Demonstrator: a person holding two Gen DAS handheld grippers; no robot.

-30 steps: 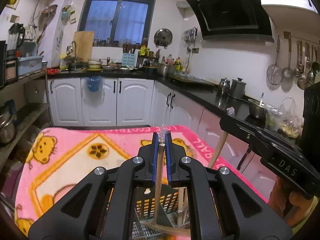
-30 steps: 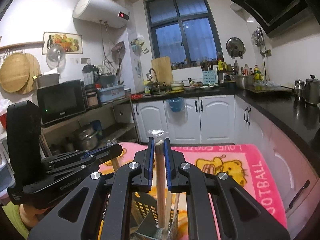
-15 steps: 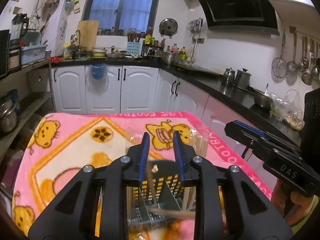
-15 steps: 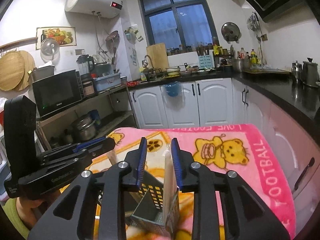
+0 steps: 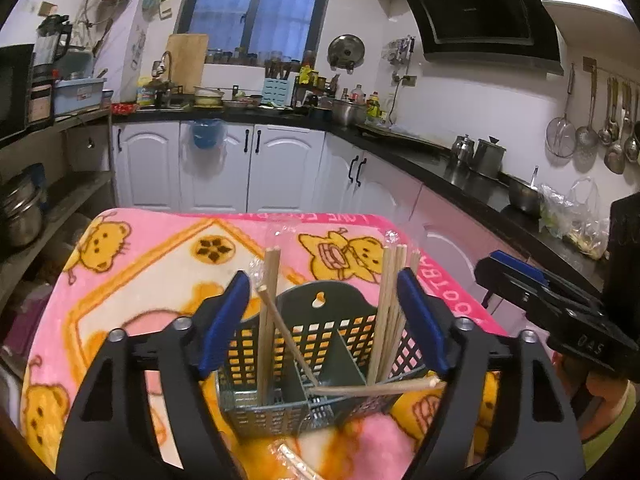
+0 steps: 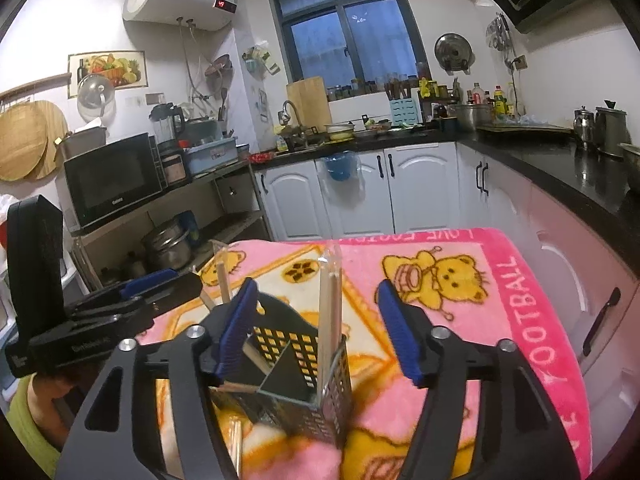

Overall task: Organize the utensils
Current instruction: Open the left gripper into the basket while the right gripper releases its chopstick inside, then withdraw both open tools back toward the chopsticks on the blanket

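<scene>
Fingers of our left gripper (image 5: 324,322) stand spread wide and grip nothing; those of our right gripper (image 6: 316,330) stand likewise apart and bare. Item: one dark perforated utensil caddy (image 5: 320,364), divided into compartments, upright on the pink blanket (image 5: 160,264) that covers the counter, lying directly below and between both pairs of fingers. Contents: wrapped wooden chopsticks (image 5: 266,320) upright in the left compartment, a second bundle (image 5: 390,312) upright in the right one, one loose stick (image 5: 378,389) lying across the rim, tip overhanging to the right. Further sticks (image 5: 294,462) lie on the blanket at the near edge, outside the caddy. Step, as we judge it: both deposits are made and released. Next move, we reckon: lift clear without snagging the upright sticks, then collect the strays. Legible writing: "FOOTBALL" (image 6: 528,320) along the blanket border; "49" on the water heater display (image 6: 223,3); gripper-body lettering too blurred to give.
</scene>
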